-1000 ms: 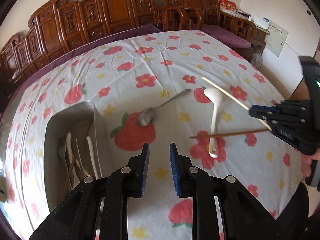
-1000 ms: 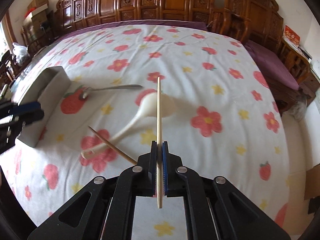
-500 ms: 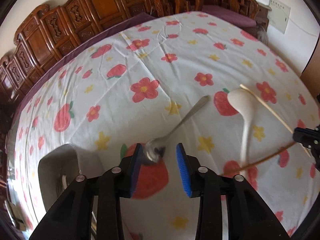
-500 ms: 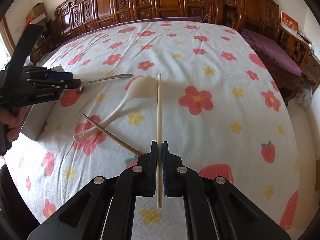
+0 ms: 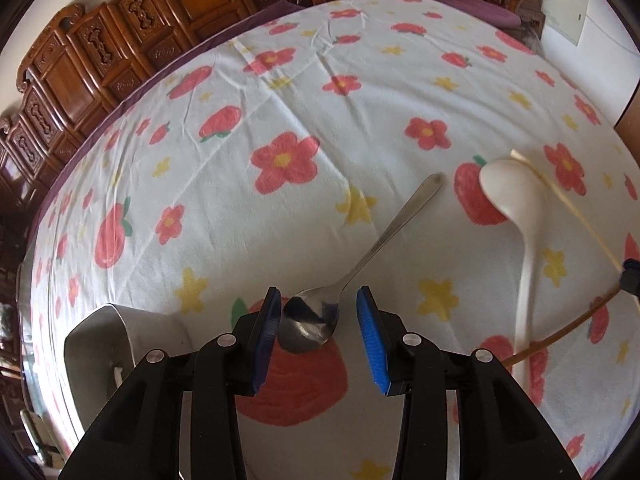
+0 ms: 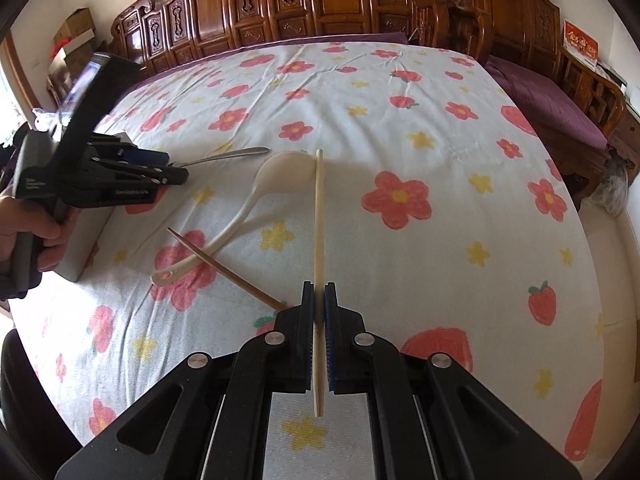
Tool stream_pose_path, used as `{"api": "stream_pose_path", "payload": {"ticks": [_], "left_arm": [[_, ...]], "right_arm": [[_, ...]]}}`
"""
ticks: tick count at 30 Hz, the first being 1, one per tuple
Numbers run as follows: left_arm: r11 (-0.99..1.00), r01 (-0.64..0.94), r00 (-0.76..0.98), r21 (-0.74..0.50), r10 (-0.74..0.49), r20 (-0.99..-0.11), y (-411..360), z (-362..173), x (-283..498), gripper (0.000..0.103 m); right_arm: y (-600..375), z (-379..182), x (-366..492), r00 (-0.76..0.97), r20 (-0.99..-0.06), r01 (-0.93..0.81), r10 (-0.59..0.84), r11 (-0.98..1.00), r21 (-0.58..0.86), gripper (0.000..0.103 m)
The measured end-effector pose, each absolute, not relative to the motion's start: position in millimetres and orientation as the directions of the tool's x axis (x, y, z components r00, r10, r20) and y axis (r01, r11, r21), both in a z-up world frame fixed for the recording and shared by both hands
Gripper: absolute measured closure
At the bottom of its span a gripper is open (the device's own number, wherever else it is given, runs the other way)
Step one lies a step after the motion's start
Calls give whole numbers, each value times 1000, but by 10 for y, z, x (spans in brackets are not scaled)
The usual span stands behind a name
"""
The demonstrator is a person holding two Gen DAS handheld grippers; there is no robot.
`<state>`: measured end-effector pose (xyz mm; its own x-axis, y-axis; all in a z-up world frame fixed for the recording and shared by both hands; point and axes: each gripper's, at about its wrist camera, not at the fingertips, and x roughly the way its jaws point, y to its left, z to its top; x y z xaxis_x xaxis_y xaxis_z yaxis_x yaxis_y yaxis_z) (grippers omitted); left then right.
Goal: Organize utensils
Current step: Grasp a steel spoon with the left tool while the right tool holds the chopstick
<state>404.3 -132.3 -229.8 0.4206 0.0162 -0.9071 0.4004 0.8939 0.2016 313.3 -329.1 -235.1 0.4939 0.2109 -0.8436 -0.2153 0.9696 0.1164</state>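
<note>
Left wrist view: the left claw (image 5: 318, 316) sits at bottom centre, pointing steeply down at the table (image 5: 240, 208), which is covered in a white cloth with red flowers and strawberries. Its jaws have just been opening and now stand partly apart. The bowl of the metal spoon (image 5: 310, 326) lies between the blue pads (image 5: 370, 336); the left pad is at the bowl's edge, the right pad is clear of it. The spoon's handle runs toward the upper right. Right of centre lies a white ladle (image 5: 516, 216), bowl uppermost, handle running down the frame. A dark chopstick (image 5: 560, 334) crosses under its handle at lower right. A pale chopstick (image 5: 568, 208) slants from the ladle bowl to the right edge. At lower left, the corner of a grey utensil tray (image 5: 100, 344), contents unclear.

Right wrist view: the right claw (image 6: 319, 334), bottom centre, is closed tight on the pale chopstick (image 6: 319, 232), which stands upright in frame, its far tip beside the ladle (image 6: 288, 168) bowl. The dark chopstick (image 6: 224, 268) lies across the ladle handle, left of centre. At far left, a hand (image 6: 36, 232) holds the left claw (image 6: 176, 174) over the spoon (image 6: 232, 155); the tray (image 6: 86, 240) is just below it. Carved wooden chairs (image 6: 320, 4) line the top.
</note>
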Motion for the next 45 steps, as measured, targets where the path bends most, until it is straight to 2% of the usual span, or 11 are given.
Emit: {"api": "stream_pose_path", "payload": {"ticks": [4,6,8,10,14,21,32,45], "left_arm": [[895,396,424,206,21,-906,-1331,-2312,4048,66],[892,405,422,203,15,-907,-1345,-2313,4043,71],[896,409,402,174,-6,-916,-1347,-2313,4040,86],[892,410,398,191,14,-917,-1364,-2314,4027,93],[889,408,398,208,32,-917,-1340,-2301,3991,100],[912,373,407,171,5,-913,-1243,-2185,3869,101],[933,345,470,105,-74,-880,-1157,-1725,3471,101],[953,290,521,91,-77,-850,-773,-1403,3088,101]], "right_arm": [[-3285,-2325,3131,497,-841,-217,214,969,119,97],[-3280,-2321,3131,497,-841,-218,214,969,118,97],[-3282,-2320,3132,497,-841,-219,214,969,117,97],[-3281,-2313,3131,498,-840,-220,216,968,118,97],[-3252,-2291,3121,501,-838,-228,218,967,115,97],[-3185,-2226,3098,514,-828,-243,225,964,112,97],[-2996,-1985,3012,557,-795,-279,240,956,93,97],[-2664,-1708,2838,586,-760,-354,281,933,73,97]]}}
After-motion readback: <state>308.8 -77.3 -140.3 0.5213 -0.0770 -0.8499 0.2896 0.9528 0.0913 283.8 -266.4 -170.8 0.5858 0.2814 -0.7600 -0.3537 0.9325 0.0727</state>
